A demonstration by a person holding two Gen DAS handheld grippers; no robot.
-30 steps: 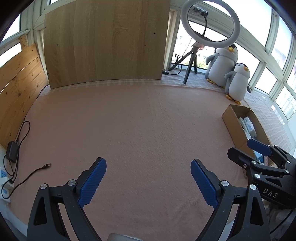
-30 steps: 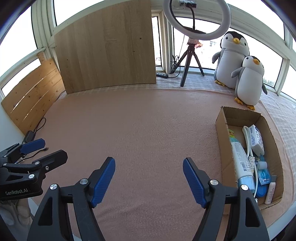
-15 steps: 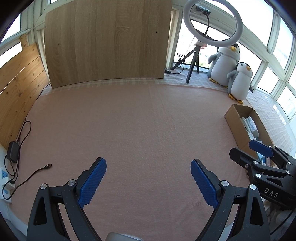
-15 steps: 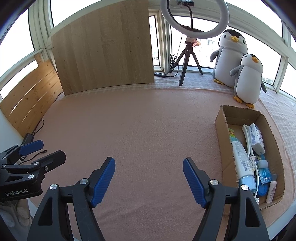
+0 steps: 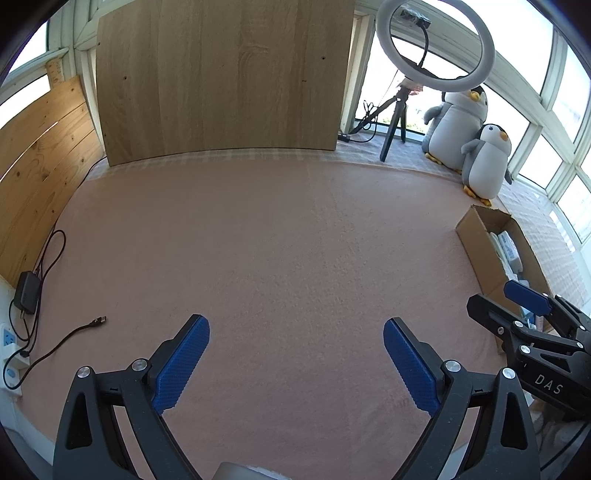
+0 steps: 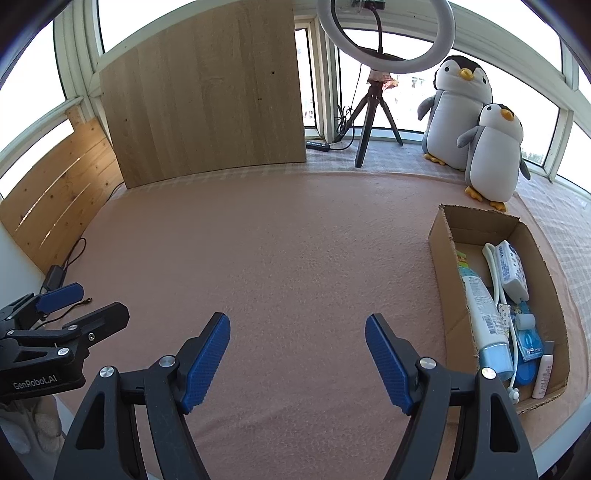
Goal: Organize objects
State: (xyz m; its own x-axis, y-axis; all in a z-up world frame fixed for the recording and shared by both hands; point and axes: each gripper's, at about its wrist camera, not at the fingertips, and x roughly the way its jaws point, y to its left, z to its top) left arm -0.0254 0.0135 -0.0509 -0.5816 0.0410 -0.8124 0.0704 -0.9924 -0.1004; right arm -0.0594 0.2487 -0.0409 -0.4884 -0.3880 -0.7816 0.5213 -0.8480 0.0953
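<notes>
A wide stretch of bare pink fleece cloth (image 6: pixel 295 258) lies in front of me, free all the way to the upright wooden board (image 6: pixel 207 107) at the back and the plank wall (image 5: pixel 33 177) on the left. Along the right edge sits the cardboard box (image 6: pixel 443 280) — long, open-topped, with rough-cut rims. Inside it lie a white tube (image 6: pixel 484 317), a tissue pack (image 6: pixel 511 271), a white cable and some small blue items.

I hold both claws angled down over the near edge of the cloth, side by side. My left claw (image 5: pixel 295 363) stands wide open with nothing between its ribbed blue pads; my right claw (image 6: pixel 297 363) is spread the same way, empty, just left of the box.

Two plush penguins (image 6: pixel 476 133) and a ring light (image 6: pixel 384 33) on a tripod stand beyond — well apart from me.
</notes>
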